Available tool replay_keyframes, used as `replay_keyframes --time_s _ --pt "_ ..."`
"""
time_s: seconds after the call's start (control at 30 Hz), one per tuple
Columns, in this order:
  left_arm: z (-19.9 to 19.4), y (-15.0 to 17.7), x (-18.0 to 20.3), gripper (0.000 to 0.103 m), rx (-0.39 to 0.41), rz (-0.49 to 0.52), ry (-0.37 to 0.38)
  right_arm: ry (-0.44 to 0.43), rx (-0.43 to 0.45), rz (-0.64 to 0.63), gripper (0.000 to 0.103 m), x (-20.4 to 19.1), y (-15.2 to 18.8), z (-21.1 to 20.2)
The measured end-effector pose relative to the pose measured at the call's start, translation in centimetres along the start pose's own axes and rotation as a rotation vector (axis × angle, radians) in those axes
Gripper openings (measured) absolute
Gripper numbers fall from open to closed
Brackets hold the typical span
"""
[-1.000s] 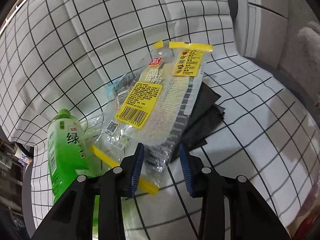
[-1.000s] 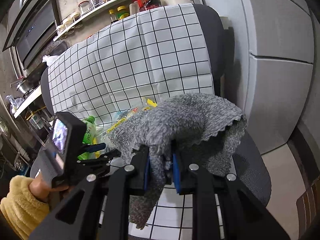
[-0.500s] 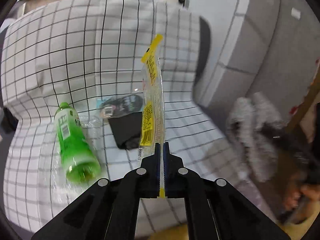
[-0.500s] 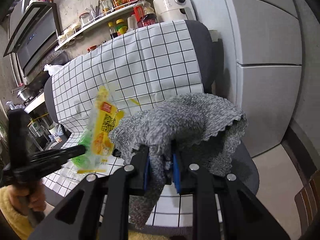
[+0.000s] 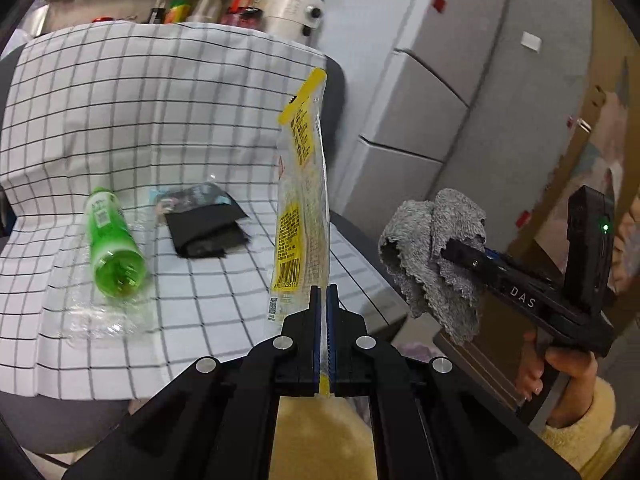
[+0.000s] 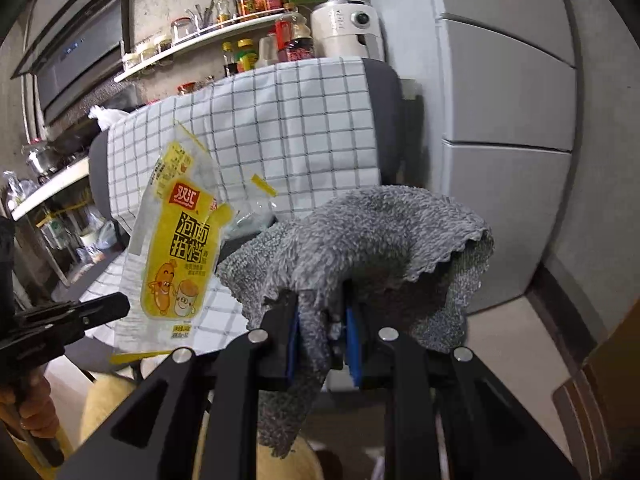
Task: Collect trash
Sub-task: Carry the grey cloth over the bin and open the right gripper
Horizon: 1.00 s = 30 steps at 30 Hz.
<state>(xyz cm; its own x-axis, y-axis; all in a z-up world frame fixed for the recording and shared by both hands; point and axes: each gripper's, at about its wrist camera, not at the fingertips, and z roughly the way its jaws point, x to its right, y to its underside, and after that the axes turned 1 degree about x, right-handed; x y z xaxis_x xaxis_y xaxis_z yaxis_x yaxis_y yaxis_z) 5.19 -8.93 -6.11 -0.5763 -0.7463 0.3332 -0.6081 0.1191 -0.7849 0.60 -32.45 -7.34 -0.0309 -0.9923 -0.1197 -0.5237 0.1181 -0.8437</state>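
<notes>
My left gripper is shut on the bottom edge of a yellow and clear snack wrapper, held upright in the air off the checked seat cover. The wrapper also shows in the right wrist view, with the left gripper at its lower left. My right gripper is shut on a grey fluffy cloth, which also shows in the left wrist view. A green bottle, a black packet and clear plastic film lie on the seat.
The chair back is draped in the checked cover. A grey fridge stands to the right. A shelf with bottles and jars runs behind the chair. A brown cardboard box is below the right gripper.
My left gripper closed on the wrapper, lifted it off the seat and pulled back toward me. The right gripper kept hold of the grey cloth and barely moved.
</notes>
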Motion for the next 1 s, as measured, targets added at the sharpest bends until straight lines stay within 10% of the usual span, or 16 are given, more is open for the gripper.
replay_keyframes --time_s 1.0 --pt "5.6 1.9 8.0 0.002 -0.119 0.127 0.152 0.326 -0.166 0.27 0.047 12.9 9.7 -6.2"
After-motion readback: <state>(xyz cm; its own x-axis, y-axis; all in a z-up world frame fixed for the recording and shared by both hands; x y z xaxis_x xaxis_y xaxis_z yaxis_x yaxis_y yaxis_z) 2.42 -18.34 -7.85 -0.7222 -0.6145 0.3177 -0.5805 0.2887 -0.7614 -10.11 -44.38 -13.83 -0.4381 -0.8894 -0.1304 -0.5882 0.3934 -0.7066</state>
